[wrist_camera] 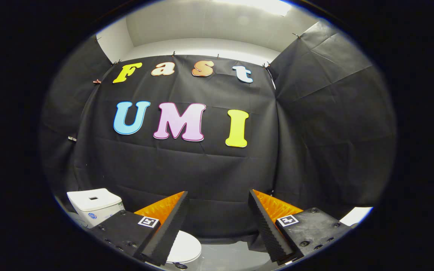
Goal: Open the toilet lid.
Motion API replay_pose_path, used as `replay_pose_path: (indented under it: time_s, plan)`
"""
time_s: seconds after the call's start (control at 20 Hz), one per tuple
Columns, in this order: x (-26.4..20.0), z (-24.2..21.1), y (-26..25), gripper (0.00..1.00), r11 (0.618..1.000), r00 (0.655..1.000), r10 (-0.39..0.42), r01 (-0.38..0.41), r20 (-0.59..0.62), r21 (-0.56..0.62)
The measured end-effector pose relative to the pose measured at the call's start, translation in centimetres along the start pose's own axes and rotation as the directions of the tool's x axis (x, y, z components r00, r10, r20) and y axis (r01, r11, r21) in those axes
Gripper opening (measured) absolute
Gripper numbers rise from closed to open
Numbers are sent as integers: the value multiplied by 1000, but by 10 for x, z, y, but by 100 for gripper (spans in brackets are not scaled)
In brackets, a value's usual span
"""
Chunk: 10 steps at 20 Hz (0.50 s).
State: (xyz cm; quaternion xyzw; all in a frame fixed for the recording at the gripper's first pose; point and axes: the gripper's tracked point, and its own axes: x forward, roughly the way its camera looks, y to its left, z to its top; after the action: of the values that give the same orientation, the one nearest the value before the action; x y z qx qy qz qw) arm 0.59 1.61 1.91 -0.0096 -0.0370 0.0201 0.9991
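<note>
**Gripper held open above a shut toilet**

Gripper view: the gripper (219, 199) has its jaws spread wide, with nothing between them but the black cloth wall (209, 169) beyond. The toilet (100, 210) sits low, off to the left finger's side. Its white tank (94, 205) stands just beyond that finger's outer edge. The toilet lid (185, 248) lies flat and closed, showing under the left finger's inner edge, below the gap. The grey floor (232, 258) lies beneath the jaws.

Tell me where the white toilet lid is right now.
In the gripper view, the white toilet lid lies low, partly behind the left finger of the open gripper, with the white toilet tank further left.
</note>
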Motion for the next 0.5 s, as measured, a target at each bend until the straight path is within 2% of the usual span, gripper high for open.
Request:
replay_pose_path:
  time_s: [0.25,0.5]
  plan:
    - [-2,-3,14,97,999,1000,30,-29,8,-19]
    - [6,-22,20,97,999,1000,28,-28,-7,19]
